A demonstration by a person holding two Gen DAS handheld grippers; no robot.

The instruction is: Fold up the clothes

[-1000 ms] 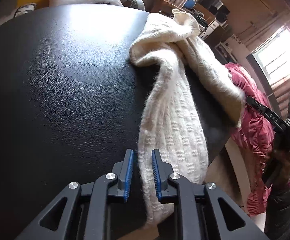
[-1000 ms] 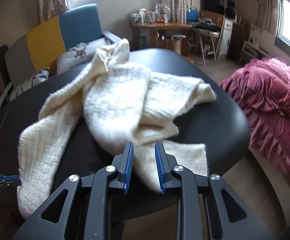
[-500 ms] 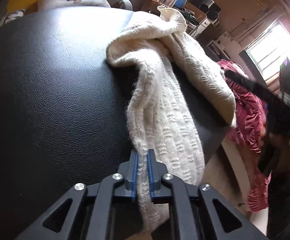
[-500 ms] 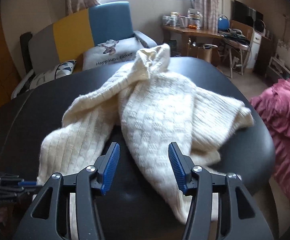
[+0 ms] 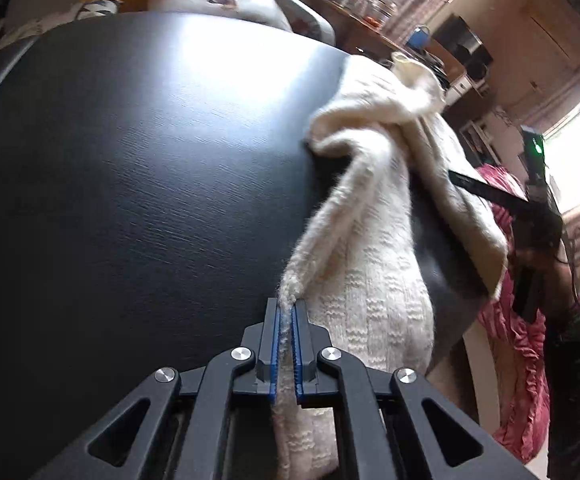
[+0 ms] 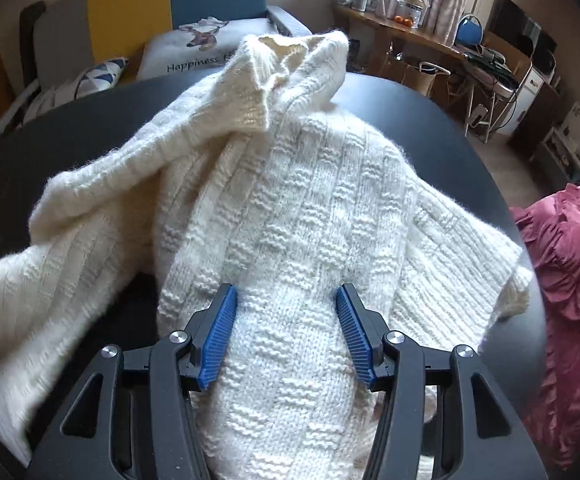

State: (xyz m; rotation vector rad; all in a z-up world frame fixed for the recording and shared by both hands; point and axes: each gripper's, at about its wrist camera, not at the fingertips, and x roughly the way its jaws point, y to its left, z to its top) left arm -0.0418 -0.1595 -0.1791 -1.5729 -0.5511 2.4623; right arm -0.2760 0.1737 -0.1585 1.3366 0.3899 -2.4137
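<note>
In the left wrist view, the left hand-held gripper [image 5: 286, 312] is seen clamped tight on a fuzzy edge of the cream knit sweater [image 5: 373, 280], a thin fold being pinched between its blue pads. The sweater is draped along the right side of the black surface [image 5: 138, 168].

In the right wrist view, the right hand-held gripper [image 6: 286, 304] is held about half open, its pads straddling a bunched ridge of the sweater [image 6: 301, 208] without pressing it. A pink fabric [image 6: 565, 280] is seen at the right.

Black table [image 6: 441, 120], pink ruffled bedding [image 6: 569, 264], printed cushion [image 6: 194, 56], cluttered wooden desk [image 6: 421, 40]
</note>
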